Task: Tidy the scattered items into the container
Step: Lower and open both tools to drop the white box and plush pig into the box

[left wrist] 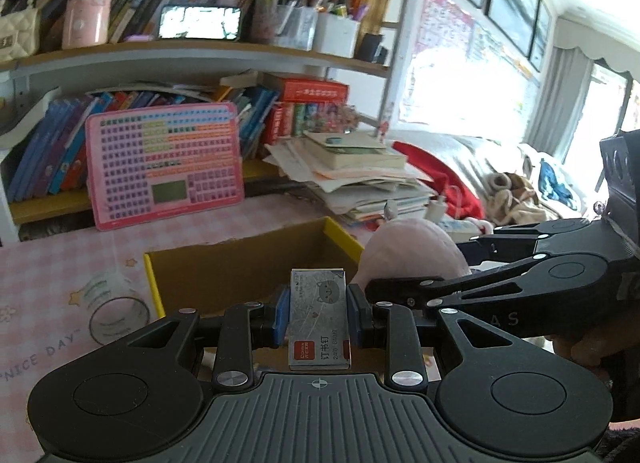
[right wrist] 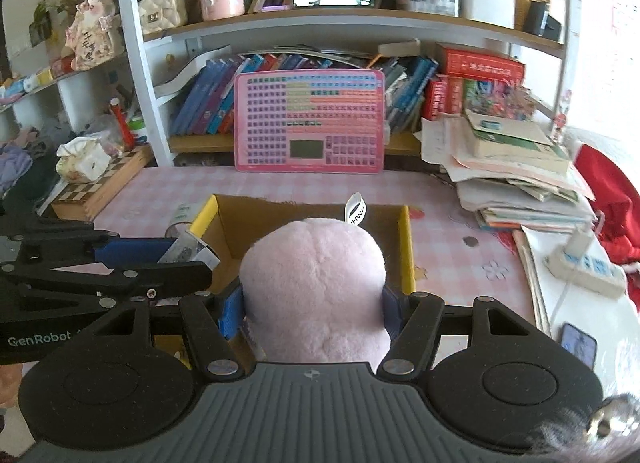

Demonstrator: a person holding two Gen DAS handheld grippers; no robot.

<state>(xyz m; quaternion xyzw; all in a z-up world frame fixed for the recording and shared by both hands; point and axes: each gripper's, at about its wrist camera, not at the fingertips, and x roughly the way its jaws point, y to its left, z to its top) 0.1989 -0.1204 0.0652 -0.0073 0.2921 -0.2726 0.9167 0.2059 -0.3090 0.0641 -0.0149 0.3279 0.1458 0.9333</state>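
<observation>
Grey staple box (left wrist: 320, 319), fluffy pink plush (right wrist: 316, 287)

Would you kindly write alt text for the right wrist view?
The right claw grips a pink plush toy over an open cardboard box on a pink checked desk. At left, the left claw holds a small staple box at the cardboard box's rim.
</observation>
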